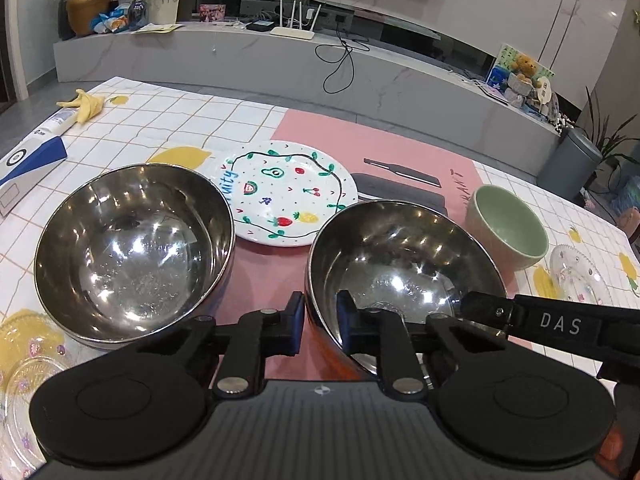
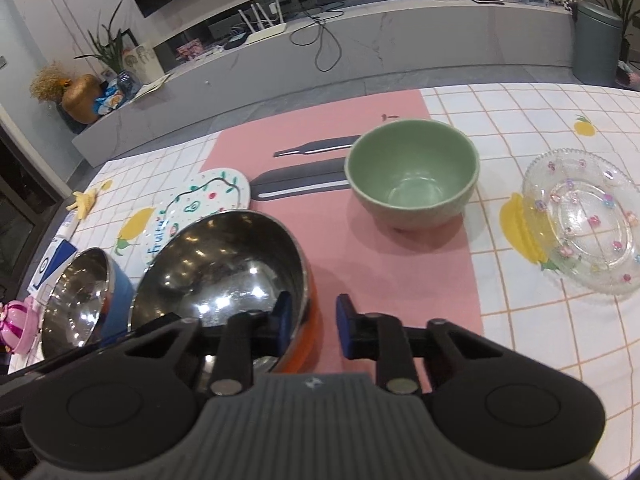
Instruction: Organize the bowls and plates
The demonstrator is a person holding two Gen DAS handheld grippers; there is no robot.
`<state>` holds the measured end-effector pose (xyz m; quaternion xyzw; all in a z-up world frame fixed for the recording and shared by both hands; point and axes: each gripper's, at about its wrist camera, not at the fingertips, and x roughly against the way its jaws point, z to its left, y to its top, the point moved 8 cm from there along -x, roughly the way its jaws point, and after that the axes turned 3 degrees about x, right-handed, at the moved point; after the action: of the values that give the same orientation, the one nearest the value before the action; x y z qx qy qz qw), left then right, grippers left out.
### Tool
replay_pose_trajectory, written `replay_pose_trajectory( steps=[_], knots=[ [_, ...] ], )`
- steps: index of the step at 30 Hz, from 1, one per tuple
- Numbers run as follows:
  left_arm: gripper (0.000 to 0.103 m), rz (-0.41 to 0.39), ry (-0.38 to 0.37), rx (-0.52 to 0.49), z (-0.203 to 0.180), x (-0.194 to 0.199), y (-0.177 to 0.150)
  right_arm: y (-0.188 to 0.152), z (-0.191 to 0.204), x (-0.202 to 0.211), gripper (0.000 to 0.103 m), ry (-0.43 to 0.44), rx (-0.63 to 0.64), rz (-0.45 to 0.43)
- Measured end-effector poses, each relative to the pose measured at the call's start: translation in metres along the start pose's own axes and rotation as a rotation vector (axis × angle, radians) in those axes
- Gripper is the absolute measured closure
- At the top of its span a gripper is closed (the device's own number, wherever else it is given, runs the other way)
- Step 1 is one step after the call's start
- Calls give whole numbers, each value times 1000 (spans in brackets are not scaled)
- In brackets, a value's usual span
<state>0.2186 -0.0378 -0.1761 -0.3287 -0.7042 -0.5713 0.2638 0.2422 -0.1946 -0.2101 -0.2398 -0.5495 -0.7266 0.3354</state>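
Note:
Two steel bowls stand on the table. The orange-sided steel bowl (image 1: 400,264) (image 2: 224,256) sits between both grippers. My left gripper (image 1: 320,322) straddles its left rim, one finger inside and one outside, with a gap to the wall. My right gripper (image 2: 314,318) straddles its right rim the same way, with a clear gap on the outer side. The blue-sided steel bowl (image 1: 132,252) (image 2: 80,296) stands to its left. A painted fruit plate (image 1: 288,196) (image 2: 200,204) lies behind them. A green bowl (image 1: 508,228) (image 2: 412,172) stands to the right.
A clear glass plate (image 2: 580,220) (image 1: 580,276) lies at far right, another glass plate (image 1: 28,364) at near left. A banana peel (image 1: 86,104) and a blue-white box (image 1: 28,168) lie far left. A pink toy (image 2: 16,320) sits at the left edge.

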Motion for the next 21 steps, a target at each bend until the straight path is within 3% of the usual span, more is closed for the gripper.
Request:
replay_pose_trajectory(
  steps=[2, 11, 21],
  knots=[
    [84, -3, 2, -7, -2, 1, -1, -1, 2, 1, 91, 9, 9, -3],
    [89, 8, -25, 8, -1, 10, -5, -8, -3, 13, 93, 16, -23, 7],
    [90, -6, -14, -5, -1, 68, -30, -49, 7, 64, 94, 25, -18, 9]
  ],
)
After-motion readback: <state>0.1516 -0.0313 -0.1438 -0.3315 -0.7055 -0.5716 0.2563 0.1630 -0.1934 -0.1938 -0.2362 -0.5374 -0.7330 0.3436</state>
